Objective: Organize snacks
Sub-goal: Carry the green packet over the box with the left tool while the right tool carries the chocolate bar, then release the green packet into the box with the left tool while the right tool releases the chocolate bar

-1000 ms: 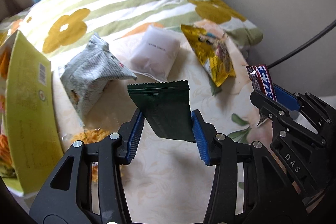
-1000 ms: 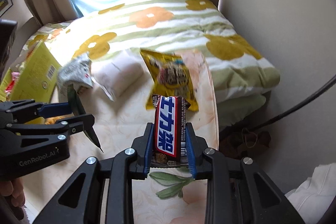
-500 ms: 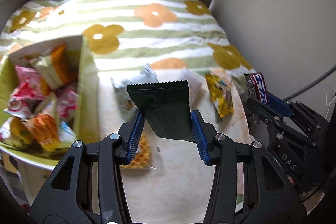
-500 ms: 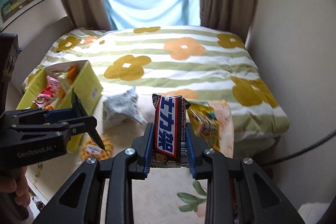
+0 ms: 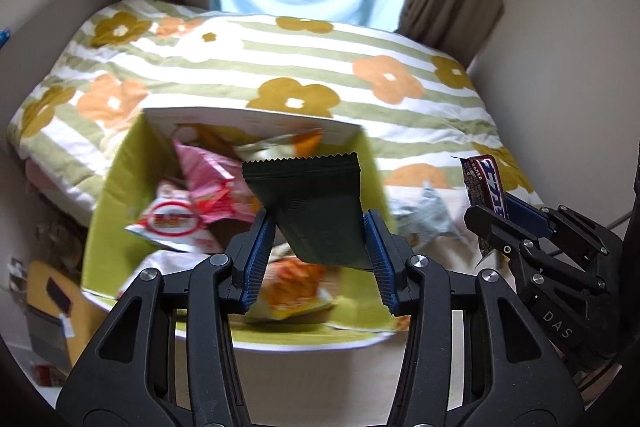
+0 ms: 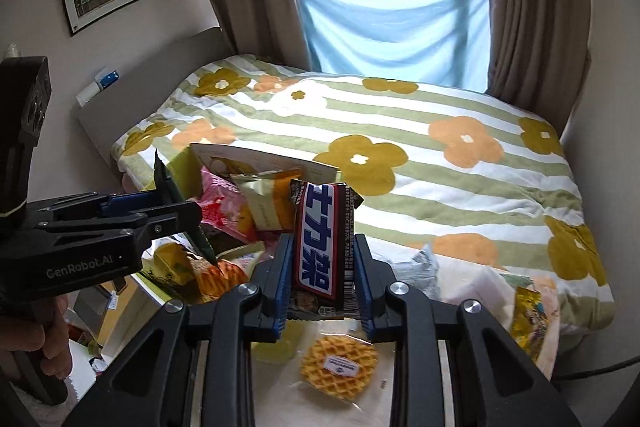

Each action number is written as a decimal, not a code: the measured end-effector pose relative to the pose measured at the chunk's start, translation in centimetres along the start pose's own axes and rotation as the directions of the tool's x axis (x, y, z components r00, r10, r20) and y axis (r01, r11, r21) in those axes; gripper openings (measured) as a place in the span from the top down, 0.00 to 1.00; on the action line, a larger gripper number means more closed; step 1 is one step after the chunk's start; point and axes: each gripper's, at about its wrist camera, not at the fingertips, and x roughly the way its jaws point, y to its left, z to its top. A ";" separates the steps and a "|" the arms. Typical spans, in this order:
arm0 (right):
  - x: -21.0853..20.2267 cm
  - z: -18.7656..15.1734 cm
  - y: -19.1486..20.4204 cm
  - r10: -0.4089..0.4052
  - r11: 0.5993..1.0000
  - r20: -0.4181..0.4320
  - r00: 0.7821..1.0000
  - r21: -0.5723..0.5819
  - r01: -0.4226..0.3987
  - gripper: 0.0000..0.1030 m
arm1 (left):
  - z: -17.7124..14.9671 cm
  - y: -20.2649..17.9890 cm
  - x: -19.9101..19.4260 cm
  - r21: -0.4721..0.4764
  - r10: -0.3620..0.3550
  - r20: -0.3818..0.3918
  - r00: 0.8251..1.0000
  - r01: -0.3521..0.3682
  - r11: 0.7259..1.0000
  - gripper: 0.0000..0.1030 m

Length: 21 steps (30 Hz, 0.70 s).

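Note:
My left gripper (image 5: 318,259) is shut on a dark green snack packet (image 5: 312,207) and holds it above the open yellow-green box (image 5: 120,187), which holds several snack packs. My right gripper (image 6: 322,283) is shut on a red, white and blue chocolate bar (image 6: 322,243), upright between the blue pads. The right gripper also shows at the right of the left wrist view (image 5: 508,223), beside the box. The left gripper shows at the left of the right wrist view (image 6: 176,215), over the box (image 6: 256,163).
A wrapped round waffle (image 6: 340,367), a grey crumpled packet (image 6: 424,267) and a yellow snack bag (image 6: 528,311) lie on the floral cloth. The flowered striped duvet (image 6: 400,131) covers the bed behind. A wall stands to the right, a curtained window at the back.
Both grippers have swung left and tilted up with their snacks. The green packet is now over the open box instead of over the loose snacks.

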 end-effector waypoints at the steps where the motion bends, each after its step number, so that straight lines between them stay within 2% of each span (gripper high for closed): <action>1: 1.0 0.3 1.0 0.015 1.000 -0.009 1.000 0.007 -0.015 0.75 | 0.1 1.3 0.3 -0.006 0.003 -0.007 1.000 -0.003 1.000 0.59; 5: 4.3 1.2 4.1 0.031 0.999 -0.033 0.999 0.027 -0.030 0.75 | 0.7 6.1 2.0 -0.009 0.004 -0.040 0.999 -0.004 1.000 0.59; 10: 7.5 1.3 5.9 0.017 0.998 -0.068 0.998 0.067 -0.013 0.75 | 1.1 8.8 4.3 0.009 -0.026 -0.085 0.996 0.027 1.000 0.58; 11: 7.9 1.3 6.1 0.011 0.997 -0.075 0.997 0.071 -0.006 0.75 | 1.1 9.1 4.5 0.014 -0.038 -0.090 0.995 0.040 0.999 0.55; 13: 8.3 1.2 6.0 -0.005 0.997 -0.087 0.996 0.081 0.012 0.75 | 1.1 9.3 5.2 0.032 -0.042 -0.110 0.993 0.046 0.998 0.21; 14: 8.6 1.4 6.0 -0.011 0.996 -0.094 0.996 0.090 0.019 0.75 | 1.0 9.4 5.3 0.041 -0.037 -0.107 0.994 0.042 0.998 0.00; 21: 10.0 1.3 5.6 -0.032 0.995 -0.142 0.989 0.093 0.046 0.75 | -0.5 10.5 5.6 0.046 -0.004 -0.107 0.994 0.009 0.999 0.00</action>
